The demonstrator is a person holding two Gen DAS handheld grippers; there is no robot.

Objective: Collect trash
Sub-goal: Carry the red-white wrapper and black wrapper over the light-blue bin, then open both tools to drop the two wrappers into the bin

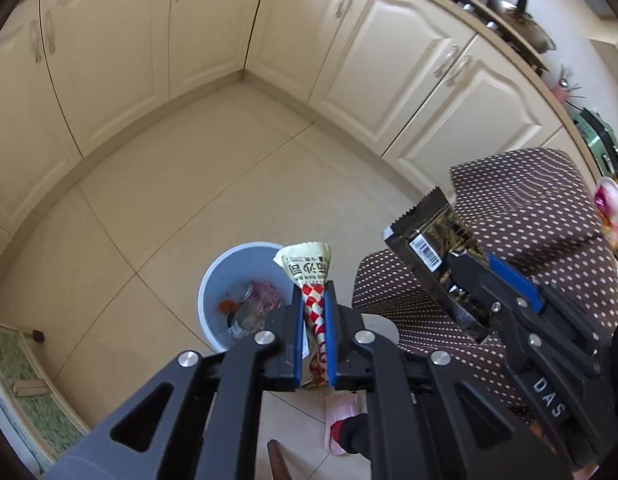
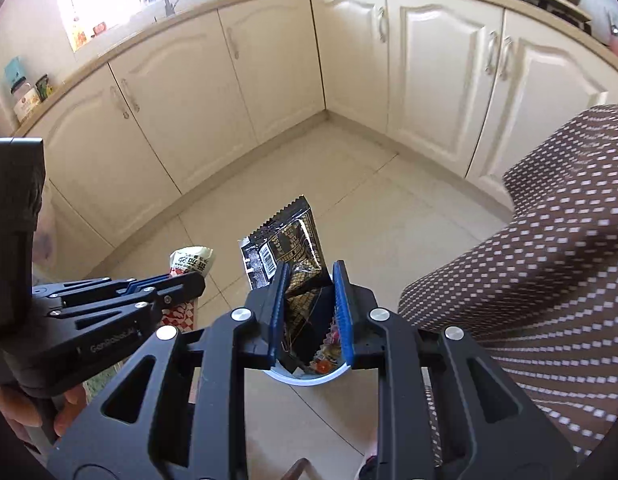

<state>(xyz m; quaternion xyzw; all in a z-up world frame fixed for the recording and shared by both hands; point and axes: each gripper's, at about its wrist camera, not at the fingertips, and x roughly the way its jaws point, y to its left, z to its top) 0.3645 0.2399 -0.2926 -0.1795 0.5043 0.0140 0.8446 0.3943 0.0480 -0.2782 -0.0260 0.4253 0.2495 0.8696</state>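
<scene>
My left gripper (image 1: 314, 292) is shut on a red-and-white checked snack wrapper (image 1: 309, 270) with a cream top, held above the floor just right of the white trash bin (image 1: 217, 276), which holds several scraps. My right gripper (image 2: 309, 270) is shut on a black-and-gold snack bag (image 2: 289, 240) with a barcode, held above the bin's rim (image 2: 309, 380). The right gripper and its bag (image 1: 425, 240) show at the right of the left wrist view. The left gripper (image 2: 189, 278) and its wrapper (image 2: 191, 258) show at the left of the right wrist view.
Cream kitchen cabinets (image 1: 213, 32) run around the corner behind the tiled floor (image 1: 169, 184). A chair with brown dotted cloth (image 1: 529, 200) stands at the right, close to the bin. A pink slipper (image 1: 339, 420) lies below. A green mat (image 1: 25, 392) lies at the left.
</scene>
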